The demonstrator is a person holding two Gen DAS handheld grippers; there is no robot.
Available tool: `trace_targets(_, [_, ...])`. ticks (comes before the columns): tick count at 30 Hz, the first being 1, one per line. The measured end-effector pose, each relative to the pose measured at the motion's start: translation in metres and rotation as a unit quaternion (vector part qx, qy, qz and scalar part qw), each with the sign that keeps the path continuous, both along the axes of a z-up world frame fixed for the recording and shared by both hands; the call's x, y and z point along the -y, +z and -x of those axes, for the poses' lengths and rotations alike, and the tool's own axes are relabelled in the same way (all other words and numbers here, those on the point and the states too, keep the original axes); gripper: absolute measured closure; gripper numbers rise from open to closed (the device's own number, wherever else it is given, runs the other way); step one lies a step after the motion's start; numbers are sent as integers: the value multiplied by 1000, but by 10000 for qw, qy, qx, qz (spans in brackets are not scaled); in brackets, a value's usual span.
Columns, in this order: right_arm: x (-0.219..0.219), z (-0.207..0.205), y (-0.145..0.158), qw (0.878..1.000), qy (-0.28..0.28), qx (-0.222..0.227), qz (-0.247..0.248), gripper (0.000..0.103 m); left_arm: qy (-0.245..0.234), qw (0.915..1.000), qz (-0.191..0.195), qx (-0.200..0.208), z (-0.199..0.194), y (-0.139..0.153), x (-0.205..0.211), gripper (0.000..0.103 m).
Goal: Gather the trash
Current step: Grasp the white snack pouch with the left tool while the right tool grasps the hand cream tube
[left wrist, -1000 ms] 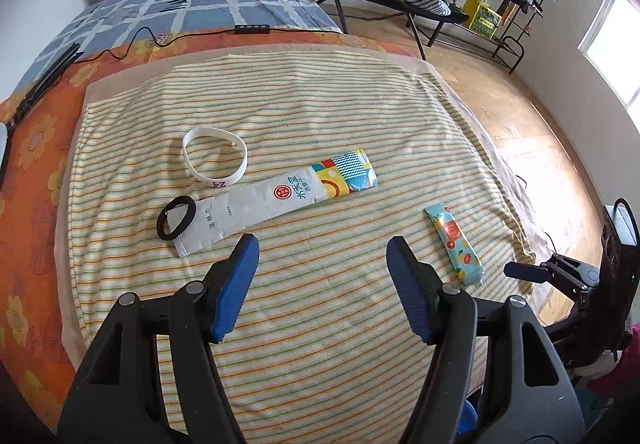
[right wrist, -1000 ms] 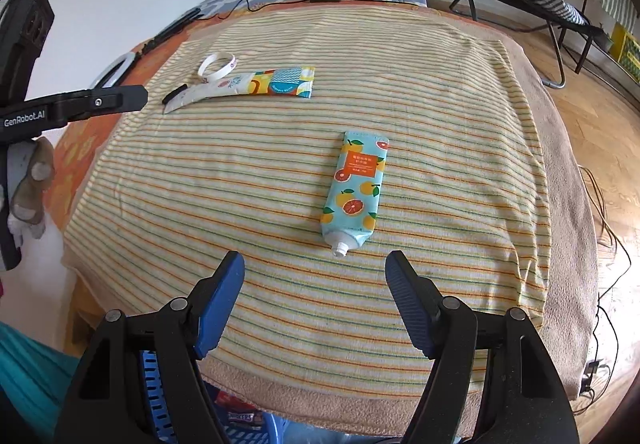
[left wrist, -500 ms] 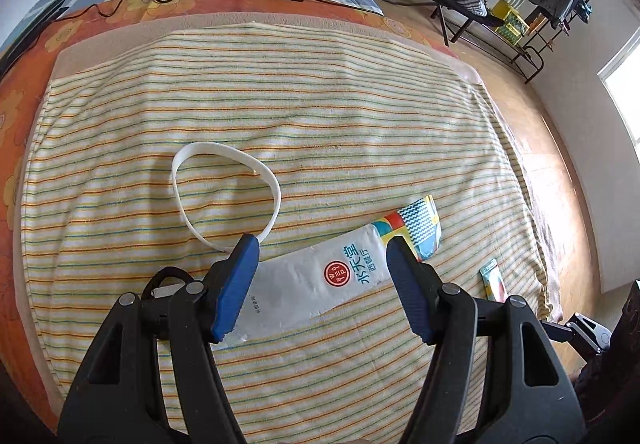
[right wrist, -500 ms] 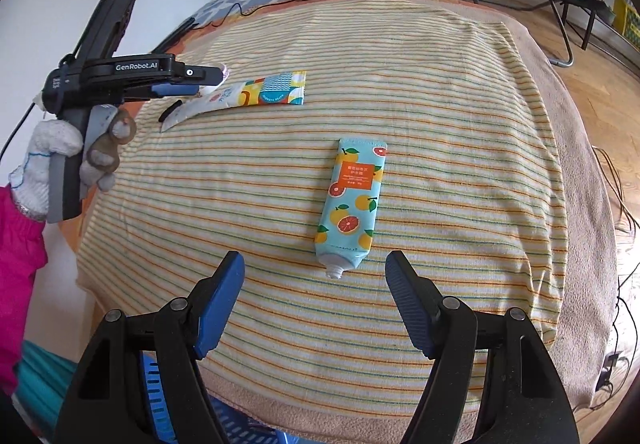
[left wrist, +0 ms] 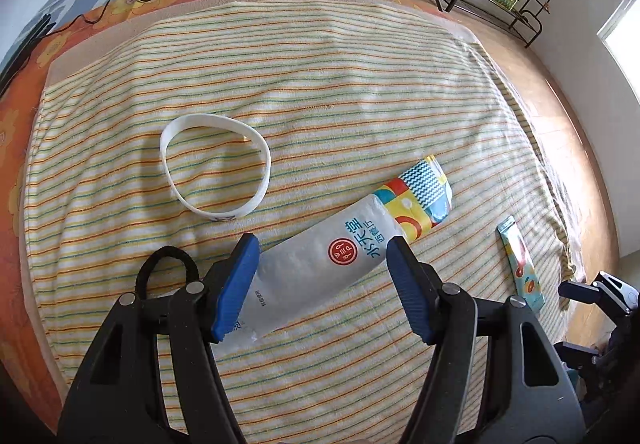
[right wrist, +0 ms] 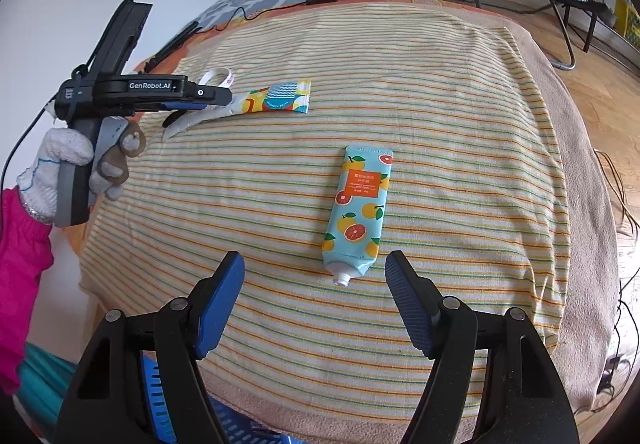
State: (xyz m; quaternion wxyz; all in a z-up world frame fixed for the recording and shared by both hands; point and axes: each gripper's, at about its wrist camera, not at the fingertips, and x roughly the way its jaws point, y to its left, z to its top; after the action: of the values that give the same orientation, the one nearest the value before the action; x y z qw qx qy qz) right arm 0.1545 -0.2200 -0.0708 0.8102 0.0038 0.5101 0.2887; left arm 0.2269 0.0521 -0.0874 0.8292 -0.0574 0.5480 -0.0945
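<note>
Straddling white wrapper [left wrist: 320, 268] on striped bed cover [left wrist: 320, 84]: left hand-held gripper [left wrist: 320, 284], jaws spread, wrapper not yet pinched. Step judged: first pickup. Closing on wrapper needed next. Right hand-held gripper [right wrist: 314, 304] held spread near fruit-print tube [right wrist: 358, 208].

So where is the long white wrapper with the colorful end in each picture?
Left wrist view: the white wrapper lies low in the middle, between the open left hand-held gripper fingers.
Right wrist view: the same wrapper is upper left, its white end partly hidden behind that gripper.
Shared landmark: the white ring, lying close to the wrapper in both views.
</note>
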Motion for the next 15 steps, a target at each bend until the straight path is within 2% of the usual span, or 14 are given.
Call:
trace_targets(2, [1, -1, 0, 10000, -26, -26, -32, 30, 28, 10000, -12, -17, 2, -1, -1, 35])
trace_targets(7, [1, 0, 0, 9999, 3, 106, 96, 30, -40, 9976, 586, -359, 24, -3, 5, 35])
trace_targets(10, [3, -3, -1, 9999, -35, 116, 105, 30, -326, 9984, 272, -385, 43, -3, 24, 35])
trace_targets(15, [5, -14, -10, 9998, -108, -1, 159, 30, -512, 9974, -504, -97, 48, -1, 46, 35])
